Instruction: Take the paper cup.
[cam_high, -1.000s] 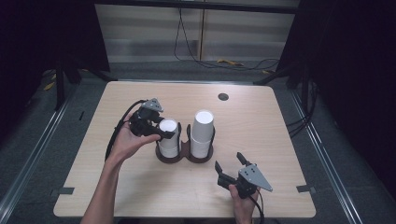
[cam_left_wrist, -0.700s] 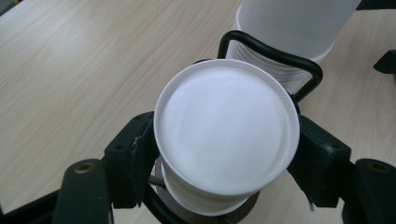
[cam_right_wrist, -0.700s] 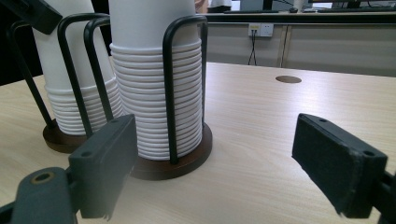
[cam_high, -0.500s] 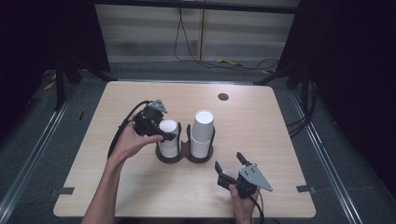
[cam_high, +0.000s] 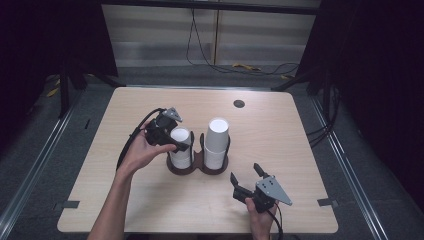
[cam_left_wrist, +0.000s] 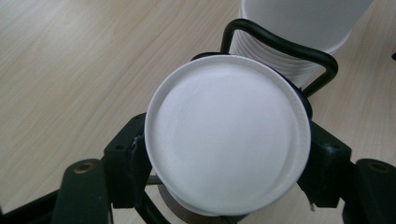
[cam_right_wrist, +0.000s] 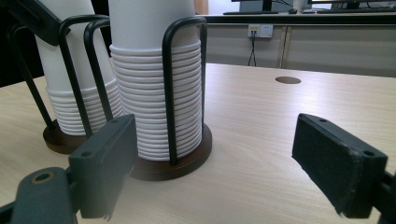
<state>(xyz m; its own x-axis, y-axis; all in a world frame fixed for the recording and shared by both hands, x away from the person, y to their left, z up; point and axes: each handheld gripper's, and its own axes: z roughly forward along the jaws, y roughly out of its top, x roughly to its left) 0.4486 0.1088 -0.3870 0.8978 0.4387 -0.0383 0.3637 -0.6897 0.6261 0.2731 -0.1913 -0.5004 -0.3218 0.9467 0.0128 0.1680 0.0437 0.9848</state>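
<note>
**Left jaws straddle the top cup of the left stack**

I have the left hand-held gripper (cam_high: 176, 141) over the left cup stack (cam_high: 181, 150), which stands upright in the dark two-post holder (cam_high: 197, 167) mid-counter (cam_high: 300, 150). Its jaws have just been opening; they flank the top cup (cam_left_wrist: 227, 133) on both sides, but I cannot tell if the pads press it. The right hand-held gripper (cam_high: 248, 181) waits spread, near and right of the taller stack (cam_high: 216, 142). Any lift goes straight up along the stack's axis.

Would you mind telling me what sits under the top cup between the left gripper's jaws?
Under the top cup a sliver of the brown holder base shows. The stack beneath is visible from above, but this cup covers it in the left gripper view.
</note>
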